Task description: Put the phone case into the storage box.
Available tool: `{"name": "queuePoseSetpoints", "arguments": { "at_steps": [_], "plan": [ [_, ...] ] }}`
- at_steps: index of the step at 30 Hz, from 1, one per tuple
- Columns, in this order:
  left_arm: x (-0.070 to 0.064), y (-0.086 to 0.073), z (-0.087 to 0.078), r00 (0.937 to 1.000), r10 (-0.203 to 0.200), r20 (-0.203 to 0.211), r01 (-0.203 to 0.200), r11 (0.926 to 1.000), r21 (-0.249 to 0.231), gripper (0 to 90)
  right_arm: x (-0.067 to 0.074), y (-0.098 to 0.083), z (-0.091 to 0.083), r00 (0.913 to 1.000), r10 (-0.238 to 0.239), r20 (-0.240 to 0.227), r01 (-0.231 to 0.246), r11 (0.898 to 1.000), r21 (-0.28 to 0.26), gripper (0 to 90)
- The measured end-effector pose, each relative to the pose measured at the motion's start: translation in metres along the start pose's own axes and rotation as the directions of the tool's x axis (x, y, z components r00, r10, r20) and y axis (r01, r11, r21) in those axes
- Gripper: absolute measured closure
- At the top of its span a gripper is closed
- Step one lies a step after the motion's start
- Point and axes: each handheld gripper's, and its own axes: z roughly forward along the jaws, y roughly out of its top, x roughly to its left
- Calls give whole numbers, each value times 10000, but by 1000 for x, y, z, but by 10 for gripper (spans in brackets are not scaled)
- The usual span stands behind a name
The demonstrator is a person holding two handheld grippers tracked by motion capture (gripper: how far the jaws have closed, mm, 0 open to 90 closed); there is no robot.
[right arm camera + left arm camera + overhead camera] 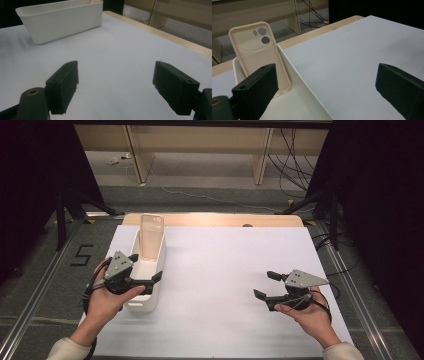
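The high view looks down and forward on my desk (225, 270) from above my side. The camera on my left claw (327, 85) sits close over the white bin (294, 72). My right claw (125, 87) camera sees this bin (62, 20) from farther away.

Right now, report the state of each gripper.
Left gripper: open, holding nothing, its jaws astride the long white plastic bin's wall.
Right gripper: open, empty, above the white table sheet.
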Motion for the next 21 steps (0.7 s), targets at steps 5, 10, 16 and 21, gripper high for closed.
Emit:
{"name": "queuePoseSetpoints", "arguments": {
  "at_steps": [5,10,16,21],
  "plan": [
    [-4,-3,-2,9999,100,79,-99,9999,-70,40,0,0,0,10000,3,-12,-3,10000,-4,219],
    [-7,-6,-3,9994,336,102,-334,9993,-166,40,0,0,0,10000,-3,19,3,10000,-34,219],
    [-9,-10,-5,9989,446,151,-443,9988,-188,38,0,0,-1,10000,1,4,-1,10000,-40,219],
    [-10,-14,-6,9984,554,134,-552,9983,-166,38,0,0,0,10000,-3,3,3,10000,-40,219]
  ]
}}
